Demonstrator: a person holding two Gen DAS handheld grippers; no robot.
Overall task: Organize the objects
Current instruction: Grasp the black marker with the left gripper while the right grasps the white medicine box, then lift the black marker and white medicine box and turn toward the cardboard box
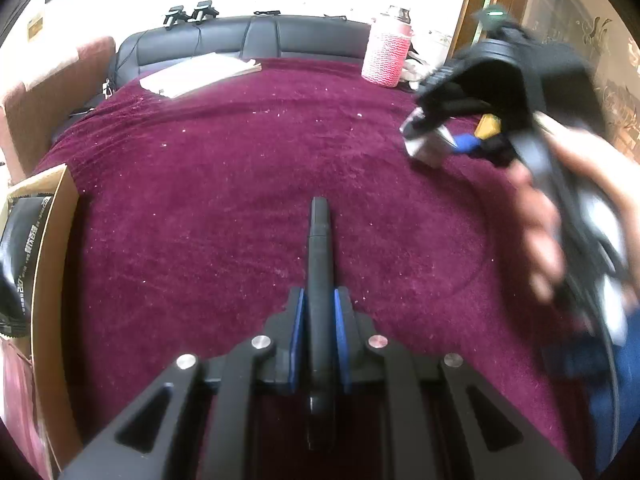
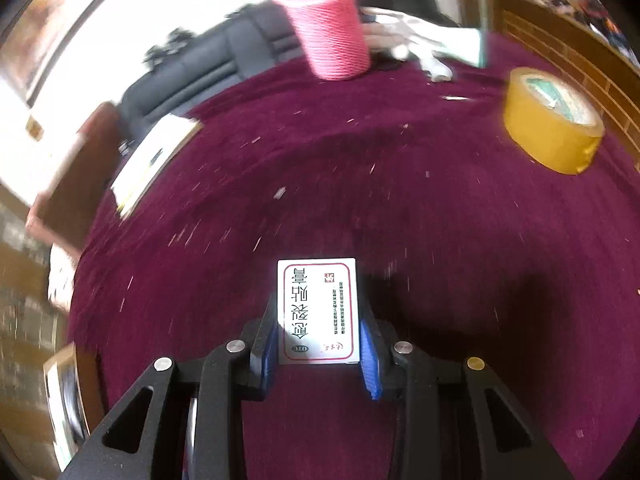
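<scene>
The left gripper pinches a black pen that juts past its fingers over open maroon counter; a cardboard box edges the left. The right gripper clamps a white medicine box; a tape roll lies far right, a pink basket beyond.

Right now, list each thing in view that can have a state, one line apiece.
Left claw: shut on a black pen, tip pointing away.
Right claw: shut on a white medicine box, print upside down.
Tape roll: lying flat on the maroon cloth, untouched.
Pink knitted holder: upright.
Cardboard box: open, a black packet inside.
</scene>
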